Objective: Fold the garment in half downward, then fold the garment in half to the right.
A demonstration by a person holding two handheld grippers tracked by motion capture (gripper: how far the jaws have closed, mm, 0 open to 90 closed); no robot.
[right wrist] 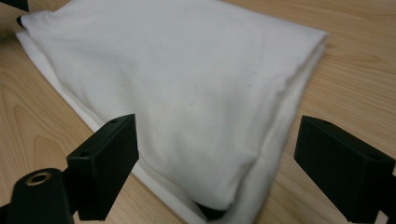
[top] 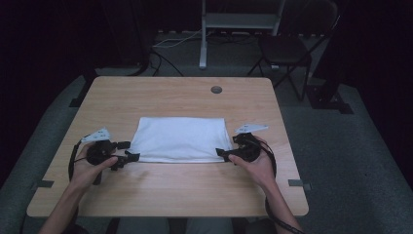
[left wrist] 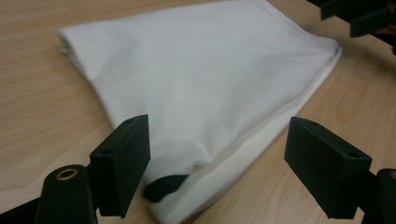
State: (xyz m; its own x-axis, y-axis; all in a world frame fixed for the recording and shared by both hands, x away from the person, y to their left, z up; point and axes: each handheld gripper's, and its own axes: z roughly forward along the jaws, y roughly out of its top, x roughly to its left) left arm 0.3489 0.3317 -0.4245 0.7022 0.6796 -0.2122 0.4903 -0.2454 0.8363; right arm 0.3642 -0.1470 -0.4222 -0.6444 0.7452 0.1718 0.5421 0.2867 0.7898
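A folded white cloth lies flat in the middle of the wooden table. The left gripper sits at its near left corner and the right gripper at its near right corner. Both have their jaws spread wide, clamped on nothing, each corner lying loose between them.

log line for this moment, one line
work: folding white cloth | left gripper: open at near-left corner | right gripper: open at near-right corner | cloth: folded flat on table

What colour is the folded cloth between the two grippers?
White, plain with no pattern; the folded cloth shows best in the left gripper view.
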